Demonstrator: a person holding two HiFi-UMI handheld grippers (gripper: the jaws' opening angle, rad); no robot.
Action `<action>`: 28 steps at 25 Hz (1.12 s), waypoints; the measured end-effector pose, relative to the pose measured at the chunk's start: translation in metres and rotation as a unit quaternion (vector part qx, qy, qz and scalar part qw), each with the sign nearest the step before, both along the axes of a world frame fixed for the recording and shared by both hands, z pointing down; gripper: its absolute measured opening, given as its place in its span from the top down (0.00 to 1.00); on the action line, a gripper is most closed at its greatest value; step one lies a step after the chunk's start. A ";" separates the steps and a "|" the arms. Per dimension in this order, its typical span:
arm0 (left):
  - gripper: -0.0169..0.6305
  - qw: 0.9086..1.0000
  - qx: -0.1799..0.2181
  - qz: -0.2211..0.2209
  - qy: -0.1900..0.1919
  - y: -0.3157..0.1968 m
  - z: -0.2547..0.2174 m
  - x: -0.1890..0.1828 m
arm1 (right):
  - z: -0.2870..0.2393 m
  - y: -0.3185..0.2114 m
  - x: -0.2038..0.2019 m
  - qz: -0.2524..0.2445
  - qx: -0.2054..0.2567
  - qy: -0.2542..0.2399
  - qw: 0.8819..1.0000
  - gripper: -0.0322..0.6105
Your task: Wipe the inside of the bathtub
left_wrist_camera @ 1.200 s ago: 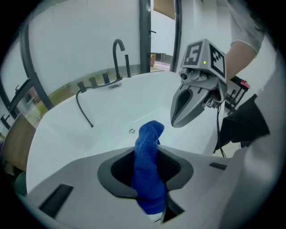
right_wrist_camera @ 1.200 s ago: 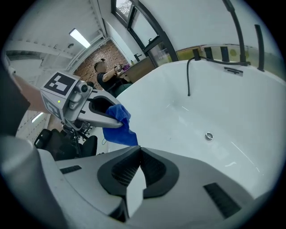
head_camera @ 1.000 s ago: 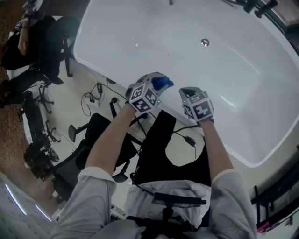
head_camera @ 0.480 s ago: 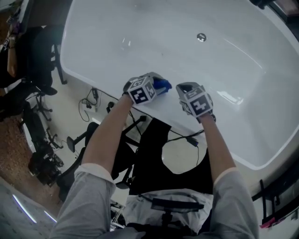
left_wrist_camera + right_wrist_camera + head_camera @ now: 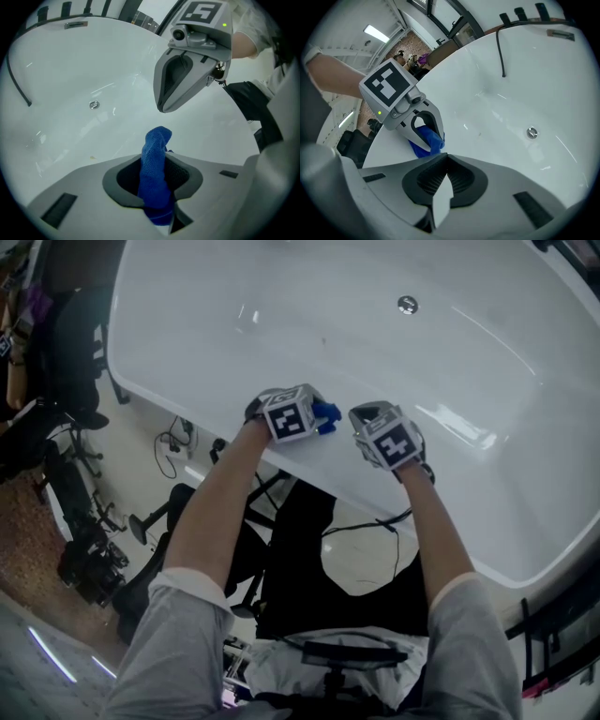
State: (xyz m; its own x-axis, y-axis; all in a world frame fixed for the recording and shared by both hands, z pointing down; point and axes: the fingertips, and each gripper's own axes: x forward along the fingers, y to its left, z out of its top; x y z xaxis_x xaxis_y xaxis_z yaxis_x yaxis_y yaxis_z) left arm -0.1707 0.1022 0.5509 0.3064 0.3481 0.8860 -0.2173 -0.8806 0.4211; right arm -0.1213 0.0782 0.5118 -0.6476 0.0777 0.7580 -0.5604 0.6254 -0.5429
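Note:
The white bathtub (image 5: 234, 381) fills the upper part of the head view, its drain (image 5: 407, 305) lying far inside. My left gripper (image 5: 319, 416) hovers over the near rim, shut on a blue cloth (image 5: 326, 414). In the left gripper view the blue cloth (image 5: 154, 173) stands up between the closed jaws, above the tub's inner wall (image 5: 70, 70). My right gripper (image 5: 380, 427) sits just to the right of it, also over the rim. The right gripper view shows its jaws pressed together with nothing between them (image 5: 443, 180), and the left gripper (image 5: 405, 110) with the cloth (image 5: 427, 140) beside it.
A black hose (image 5: 500, 51) hangs down the tub's far wall, and dark fittings (image 5: 525, 14) stand on the far rim. Office chairs (image 5: 66, 343) and floor cables (image 5: 178, 442) lie left of the tub. A black stand (image 5: 300, 559) is below my arms.
Both grippers have moved a little forward, from the tub's near edge to over its rim. The left one still holds the cloth.

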 end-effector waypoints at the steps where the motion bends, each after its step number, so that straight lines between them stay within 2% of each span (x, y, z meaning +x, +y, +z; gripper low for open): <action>1: 0.80 1.000 -0.005 0.006 -0.010 0.002 0.003 -0.002 | 0.001 0.001 -0.002 -0.003 -0.002 -0.001 1.000 0.94; 6: 0.81 0.997 -0.008 0.027 -0.067 0.011 0.017 -0.011 | 0.006 0.000 -0.012 -0.013 -0.004 -0.008 1.000 0.94; 9: 0.81 0.996 0.000 0.029 -0.083 0.014 0.024 -0.011 | 0.015 0.005 -0.014 -0.022 -0.010 -0.001 1.000 0.94; 11: 0.81 0.996 -0.003 0.033 -0.088 0.015 0.028 -0.012 | 0.021 0.006 -0.015 -0.026 -0.012 0.005 1.000 0.94; 16: 0.81 0.994 -0.055 0.043 -0.090 0.022 0.033 -0.013 | 0.030 0.006 -0.017 -0.025 -0.021 0.007 0.999 0.94; 21: 0.82 0.990 -0.052 0.075 -0.110 0.015 0.048 -0.014 | 0.045 0.002 -0.019 -0.023 -0.030 0.005 0.999 0.94; 28: 0.82 0.989 -0.061 0.066 -0.115 0.009 0.067 -0.016 | 0.068 -0.007 -0.016 -0.019 -0.033 0.013 0.999 0.94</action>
